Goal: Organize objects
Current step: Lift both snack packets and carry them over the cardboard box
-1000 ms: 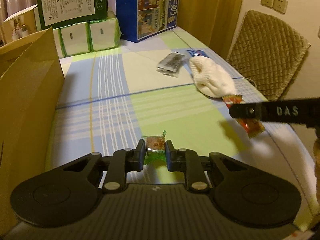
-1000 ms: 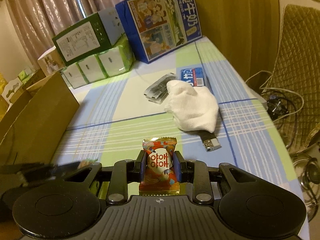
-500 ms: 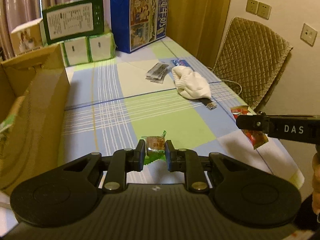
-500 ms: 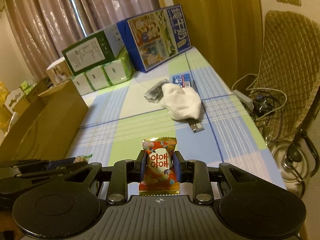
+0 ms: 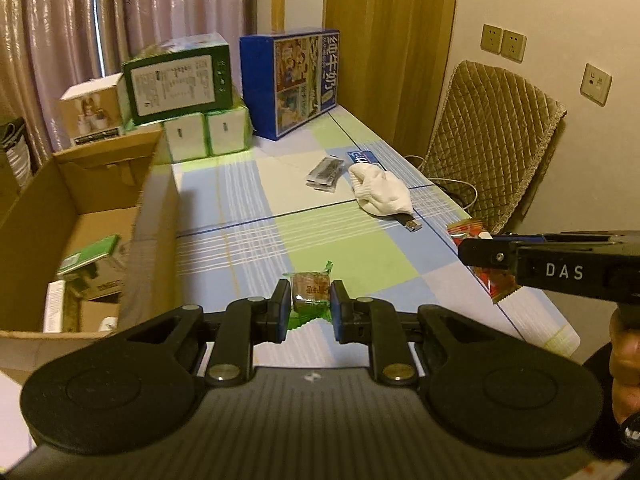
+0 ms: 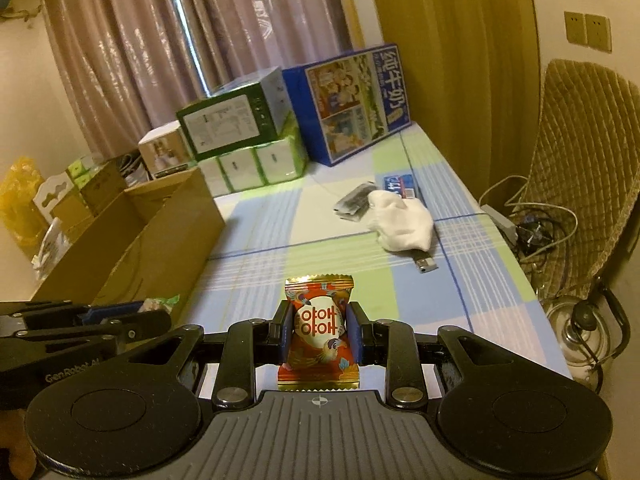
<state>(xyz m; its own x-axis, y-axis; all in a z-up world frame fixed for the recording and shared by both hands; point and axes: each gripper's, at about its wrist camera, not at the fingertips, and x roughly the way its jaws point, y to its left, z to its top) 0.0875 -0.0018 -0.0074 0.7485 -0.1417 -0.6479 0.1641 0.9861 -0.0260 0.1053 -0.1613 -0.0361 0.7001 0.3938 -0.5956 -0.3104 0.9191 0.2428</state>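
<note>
Candies are light and crinkly: we pinch the green-wrapped candy (image 5: 310, 294) mid-body in the left tool (image 5: 310, 312), the red-wrapped candy (image 6: 319, 336) likewise in the right tool (image 6: 319, 338), above the bench (image 5: 360, 256).

Glossy foil candy wrapper (image 6: 319, 334) — matt brown cardboard box (image 5: 86, 216), soft white knit cloth (image 5: 382, 194)

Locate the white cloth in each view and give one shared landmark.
Left wrist: white cloth lies right of centre, on the table's far right side.
Right wrist: white cloth lies right of centre, mid-height.
Shared landmark: blue box behind it.
</note>
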